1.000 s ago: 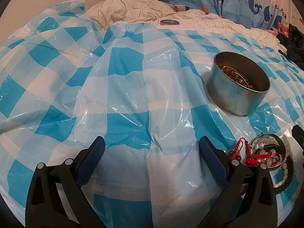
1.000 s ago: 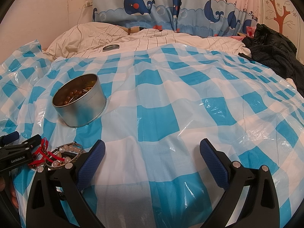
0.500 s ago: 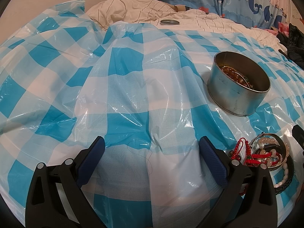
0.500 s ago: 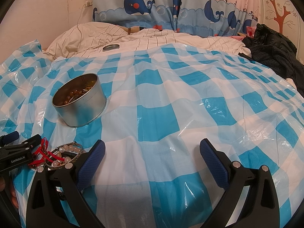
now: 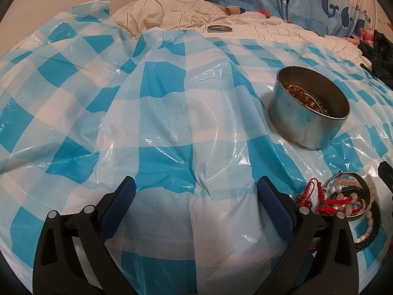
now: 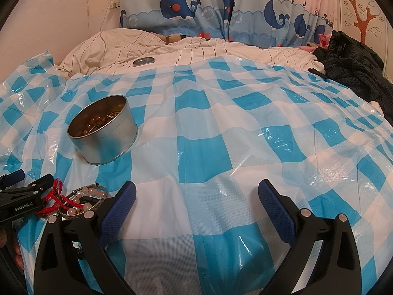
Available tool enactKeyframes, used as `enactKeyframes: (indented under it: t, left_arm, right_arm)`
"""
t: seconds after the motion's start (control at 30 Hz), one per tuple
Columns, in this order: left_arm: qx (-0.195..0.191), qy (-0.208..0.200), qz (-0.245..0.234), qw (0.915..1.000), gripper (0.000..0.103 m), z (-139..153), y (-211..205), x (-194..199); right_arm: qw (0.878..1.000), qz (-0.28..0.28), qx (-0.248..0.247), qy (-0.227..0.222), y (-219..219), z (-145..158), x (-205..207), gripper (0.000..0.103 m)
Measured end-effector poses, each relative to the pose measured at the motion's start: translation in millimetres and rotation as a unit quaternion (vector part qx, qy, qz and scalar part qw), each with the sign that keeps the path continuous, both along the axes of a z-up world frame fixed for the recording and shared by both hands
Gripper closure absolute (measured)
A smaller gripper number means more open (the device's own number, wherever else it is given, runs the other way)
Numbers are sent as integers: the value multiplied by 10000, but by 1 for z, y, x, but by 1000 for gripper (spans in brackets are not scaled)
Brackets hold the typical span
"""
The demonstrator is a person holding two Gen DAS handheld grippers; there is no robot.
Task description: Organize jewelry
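Left wrist view, from the left edge: blue-and-white checked sheet [image 5: 157,113] rumpled across the whole frame, humped up at centre. Low centre, left tongs [image 5: 196,199] spread wide, jaws well apart, nothing between them but sheet. Upper centre, flat round lid [image 5: 219,28] lying on striped bedding [image 5: 186,14] beyond the sheet's far edge. Right of centre, tin [image 5: 308,120] standing upright and uncovered, amber beads [image 5: 303,97] showing inside against its far wall. Lower right, heap of bracelets [image 5: 348,199] on the sheet, just beside the right finger [image 5: 276,209] of the left tongs: red cord, pale beads, a dark band, a white bead string. Well apart from the tin, none held.

Right wrist view, from the left edge: left tongs seen side-on at lower left, tips close to the bracelets [image 6: 81,201]. Above them, mid-left, tin [image 6: 103,135] with beads inside. Lid [image 6: 143,61] at upper left of centre on the bedding. Low centre, right tongs [image 6: 196,196] gaping wide, gripping nothing, left finger [image 6: 120,209] just beside the bracelets. Whale curtain [image 6: 221,9] along the top. Dark clothes [image 6: 353,59] piled at upper right.
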State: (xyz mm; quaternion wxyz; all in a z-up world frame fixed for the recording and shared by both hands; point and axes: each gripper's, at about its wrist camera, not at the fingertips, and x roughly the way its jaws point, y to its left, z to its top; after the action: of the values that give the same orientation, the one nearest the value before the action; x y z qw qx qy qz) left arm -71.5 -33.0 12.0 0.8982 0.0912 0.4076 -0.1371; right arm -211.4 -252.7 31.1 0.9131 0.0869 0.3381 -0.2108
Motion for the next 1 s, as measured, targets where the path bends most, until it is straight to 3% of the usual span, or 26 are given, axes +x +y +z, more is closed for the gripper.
enactKeyframes:
  t: [1.0]
  left_arm:
    - [89, -6, 16, 10000, 8, 0, 1, 1]
  right_arm:
    - [10000, -9, 16, 85, -1, -7, 0, 8]
